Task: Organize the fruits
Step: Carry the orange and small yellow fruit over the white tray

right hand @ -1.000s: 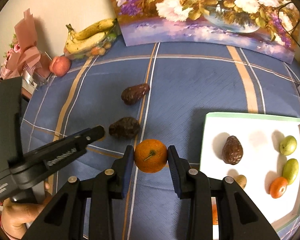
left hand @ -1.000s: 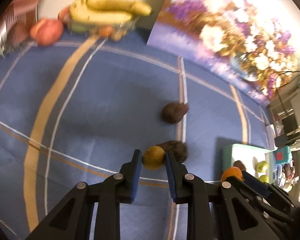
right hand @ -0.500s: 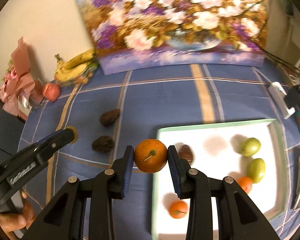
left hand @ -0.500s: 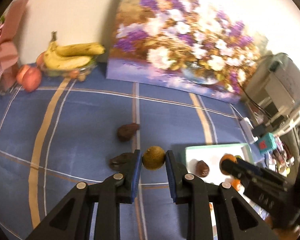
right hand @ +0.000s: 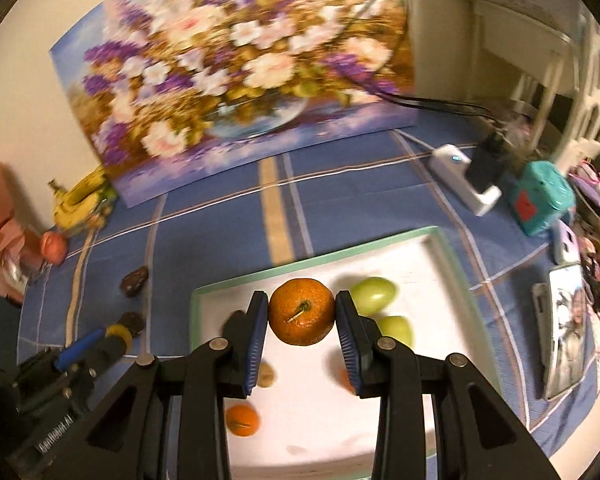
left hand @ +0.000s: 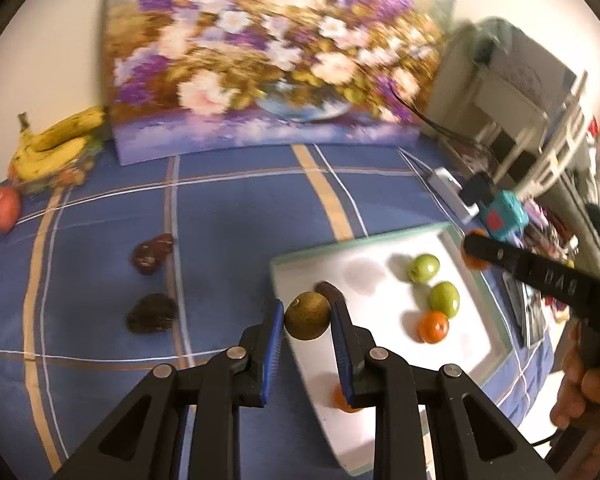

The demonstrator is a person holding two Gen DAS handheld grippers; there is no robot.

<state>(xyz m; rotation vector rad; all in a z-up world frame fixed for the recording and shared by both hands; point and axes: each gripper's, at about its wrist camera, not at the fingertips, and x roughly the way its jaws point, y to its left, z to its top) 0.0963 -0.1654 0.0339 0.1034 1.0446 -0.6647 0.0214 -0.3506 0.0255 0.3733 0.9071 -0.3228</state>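
Landmark: the white tray (left hand: 452,236) with a pale green rim, resting on the blue striped tablecloth (left hand: 240,220).

Left gripper (left hand: 307,314): its blue-padded fingers (left hand: 275,332) are drawn in narrow and clamp a brownish-green round fruit (left hand: 307,315), pads pressing on both sides. The fruit hangs above the tray's near-left corner.

Right gripper (right hand: 302,312): its fingers (right hand: 258,332) are closed onto an orange (right hand: 302,311), stem facing the camera. The orange is held above the tray's interior, towards the far rim.

Tray contents, left wrist view:
- two green fruits (left hand: 424,268), close together, in the part nearer the far right corner;
- a small orange fruit (left hand: 433,326) just beside the nearer green fruit;
- a dark brown fruit (left hand: 327,289), partly hidden behind the held fruit, near the left rim;
- another small orange fruit (left hand: 342,398) near the near rim, largely hidden behind a finger.
The right wrist view also shows a small tan fruit (right hand: 267,374) inside the tray, partly hidden by a finger.

Off the tray, to its left on the cloth: two dark wrinkled fruits (left hand: 153,254), apart from each other and well apart from the tray.

Beyond the tray's left side, at the wall: a bunch of bananas (left hand: 56,146) resting on a bowl whose contents are too blurred to identify, and a red fruit (left hand: 2,208) beside it. A flower painting (left hand: 268,60) leans against the wall behind the tray.
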